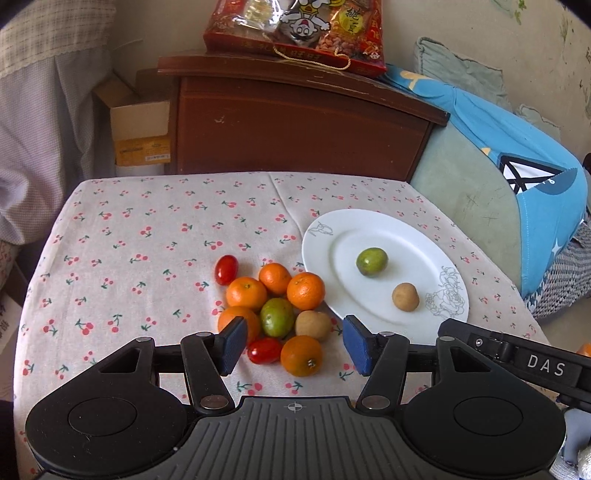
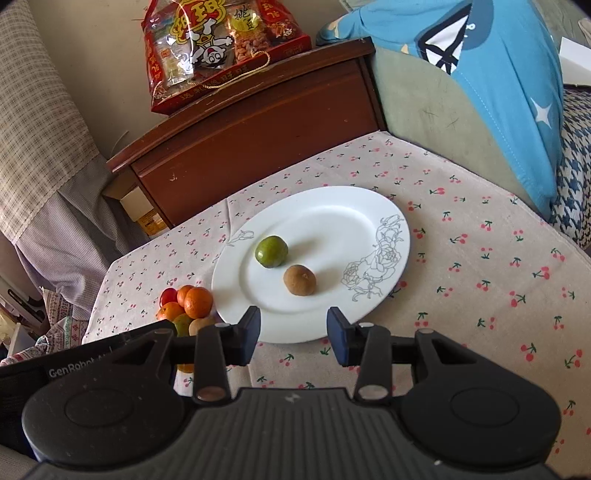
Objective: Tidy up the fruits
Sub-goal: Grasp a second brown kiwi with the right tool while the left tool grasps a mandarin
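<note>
Both tongs, left and right, were held spread and empty, the left over the fruit pile beside the plate, presumably for sorting.

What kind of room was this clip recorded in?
Most likely a bedroom at home. A dark wooden nightstand carries a snack gift bag, blue bedding is heaped alongside, and the fruit sits on a small table under a cherry-print cloth.

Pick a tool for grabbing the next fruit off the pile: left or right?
Left. The left tool stands open directly over the fruit pile on the cloth. The right tool, also open, sits at the plate rim, with the pile off to its left.
</note>
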`<state>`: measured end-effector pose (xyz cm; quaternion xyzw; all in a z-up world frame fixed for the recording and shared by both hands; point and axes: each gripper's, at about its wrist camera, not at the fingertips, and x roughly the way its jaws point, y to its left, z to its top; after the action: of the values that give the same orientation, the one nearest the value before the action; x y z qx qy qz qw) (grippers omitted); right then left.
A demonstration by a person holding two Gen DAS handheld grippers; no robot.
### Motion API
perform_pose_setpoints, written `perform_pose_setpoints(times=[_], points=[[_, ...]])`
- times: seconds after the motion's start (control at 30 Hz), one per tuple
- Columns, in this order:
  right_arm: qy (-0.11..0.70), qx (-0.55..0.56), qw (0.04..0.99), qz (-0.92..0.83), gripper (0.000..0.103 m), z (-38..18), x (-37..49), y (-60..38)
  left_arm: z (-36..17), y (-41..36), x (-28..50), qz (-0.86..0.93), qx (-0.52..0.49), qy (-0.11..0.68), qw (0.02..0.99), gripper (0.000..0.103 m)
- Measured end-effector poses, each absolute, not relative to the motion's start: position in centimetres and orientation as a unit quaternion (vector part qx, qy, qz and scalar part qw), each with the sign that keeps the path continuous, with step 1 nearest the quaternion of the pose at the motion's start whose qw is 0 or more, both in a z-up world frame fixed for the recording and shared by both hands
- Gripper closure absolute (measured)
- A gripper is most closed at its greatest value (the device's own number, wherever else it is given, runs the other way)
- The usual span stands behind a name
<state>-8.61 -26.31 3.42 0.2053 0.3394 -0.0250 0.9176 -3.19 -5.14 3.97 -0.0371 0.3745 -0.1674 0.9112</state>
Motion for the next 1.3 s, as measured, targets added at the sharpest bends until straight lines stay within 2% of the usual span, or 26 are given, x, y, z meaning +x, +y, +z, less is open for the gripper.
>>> perform_pose_setpoints(times=[0.13,0.43,0.8,0.97,1.17,1.3], points=[[0.344,0.187,0.920,-0.021,0.051,2.8,-9.6,-24.7,3.6,-3.6,-3.9,-0.146,-0.040,0.380,0.912,0.046],[0.363,0.168,0.916,0.039,0.051,2.3,-10.8,-22.0,2.8,-1.0,-5.3,-0.129,-0.039,0.380,0.915,0.046],[0.376,0.139,0.913,0.078,0.071,1.1,-10.2,-19.5,2.2,-0.2,-5.3,-0.137,-0.054,0.374,0.916,0.051],[0.379,0.123,0.913,0.086,0.077,0.5,-9.8,-18.7,2.2,-1.2,-5.5,-0.159,-0.049,0.367,0.915,0.053],[0.379,0.122,0.914,0.078,0.078,0.5,-9.9,-19.0,1.8,-2.6,-5.5,-0.175,-0.046,0.369,0.911,0.060],[0.381,0.131,0.914,0.042,0.078,1.1,-10.3,-20.4,1.6,-3.8,-5.5,-0.191,-0.044,0.370,0.908,0.061]])
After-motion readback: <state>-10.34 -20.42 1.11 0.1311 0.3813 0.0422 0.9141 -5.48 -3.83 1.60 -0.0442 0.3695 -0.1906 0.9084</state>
